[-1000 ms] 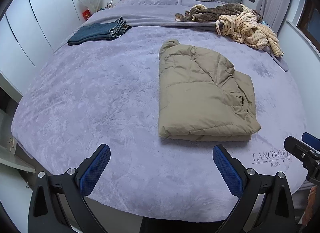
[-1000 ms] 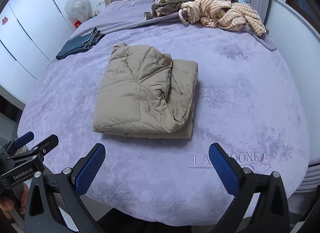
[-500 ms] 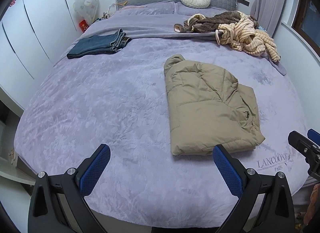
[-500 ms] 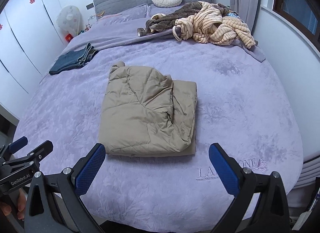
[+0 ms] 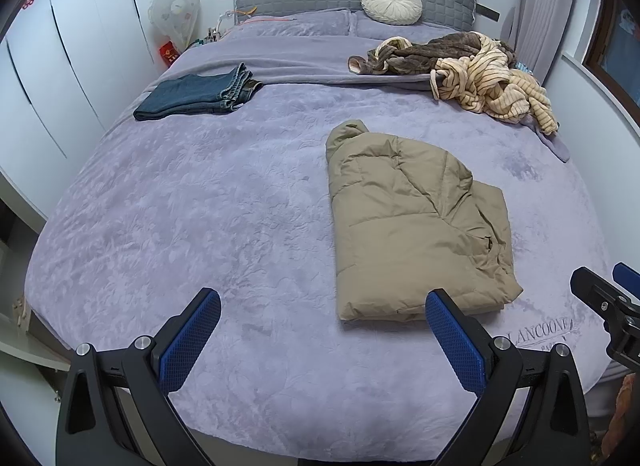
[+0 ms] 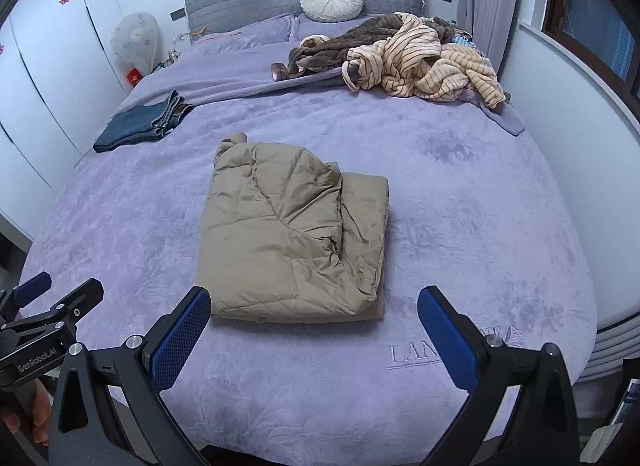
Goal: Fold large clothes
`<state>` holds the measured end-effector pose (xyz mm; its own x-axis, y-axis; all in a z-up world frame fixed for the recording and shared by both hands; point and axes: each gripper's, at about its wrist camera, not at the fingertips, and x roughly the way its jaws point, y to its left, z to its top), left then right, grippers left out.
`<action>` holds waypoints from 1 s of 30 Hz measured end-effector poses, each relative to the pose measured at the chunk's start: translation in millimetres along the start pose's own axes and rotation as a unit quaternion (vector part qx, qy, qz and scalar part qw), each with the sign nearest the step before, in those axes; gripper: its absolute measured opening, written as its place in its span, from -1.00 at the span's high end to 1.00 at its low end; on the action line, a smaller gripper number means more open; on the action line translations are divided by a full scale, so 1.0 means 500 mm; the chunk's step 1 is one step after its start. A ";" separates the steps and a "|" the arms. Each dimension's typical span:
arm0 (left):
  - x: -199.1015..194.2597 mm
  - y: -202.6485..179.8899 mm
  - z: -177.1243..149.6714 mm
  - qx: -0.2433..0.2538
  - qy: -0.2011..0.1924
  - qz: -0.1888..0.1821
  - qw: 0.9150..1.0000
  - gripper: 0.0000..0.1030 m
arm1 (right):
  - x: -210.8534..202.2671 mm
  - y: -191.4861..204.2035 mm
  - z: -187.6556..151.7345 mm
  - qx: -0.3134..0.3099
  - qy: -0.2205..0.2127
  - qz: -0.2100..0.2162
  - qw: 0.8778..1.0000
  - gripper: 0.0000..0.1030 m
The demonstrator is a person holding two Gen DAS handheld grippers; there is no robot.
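The tan puffer jacket (image 6: 294, 234) lies folded in a compact rectangle on the lavender bed (image 6: 460, 205), toward its foot edge, near the embroidered lettering. Both the left gripper (image 5: 322, 340) and the right gripper (image 6: 314, 336) hang above the foot of the bed with fingers spread wide apart, holding nothing and clear of the jacket. Folded jeans (image 5: 200, 93) and a heap of striped clothes (image 5: 492, 89) lie far back near the headboard.

1. The bed (image 5: 168, 201) has a lilac plush cover.
2. A folded tan puffer jacket (image 5: 412, 225) lies near its foot.
3. Folded jeans (image 5: 196, 91), a heap of striped clothes (image 5: 484, 77) and a round cushion (image 5: 391, 2) lie near the headboard.
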<state>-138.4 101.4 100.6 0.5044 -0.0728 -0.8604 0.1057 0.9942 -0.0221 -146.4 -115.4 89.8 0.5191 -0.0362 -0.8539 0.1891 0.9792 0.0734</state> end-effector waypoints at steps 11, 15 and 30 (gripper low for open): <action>-0.001 0.002 -0.004 -0.003 0.000 0.002 1.000 -0.99 | 0.003 -0.009 -0.007 0.001 0.005 -0.001 1.000 -0.99; -0.001 0.001 -0.003 -0.002 0.000 0.002 1.000 -0.99 | 0.003 -0.009 -0.006 0.000 0.005 -0.001 1.000 -0.99; -0.002 -0.001 -0.016 -0.001 0.000 0.009 1.000 -0.99 | 0.003 -0.018 -0.008 0.000 0.005 -0.003 1.000 -0.99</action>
<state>-145.7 101.6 97.5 0.5062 -0.0552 -0.8607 0.0951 0.9954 -0.0080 -150.9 -123.2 85.9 0.5089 -0.0394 -0.8599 0.1922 0.9789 0.0689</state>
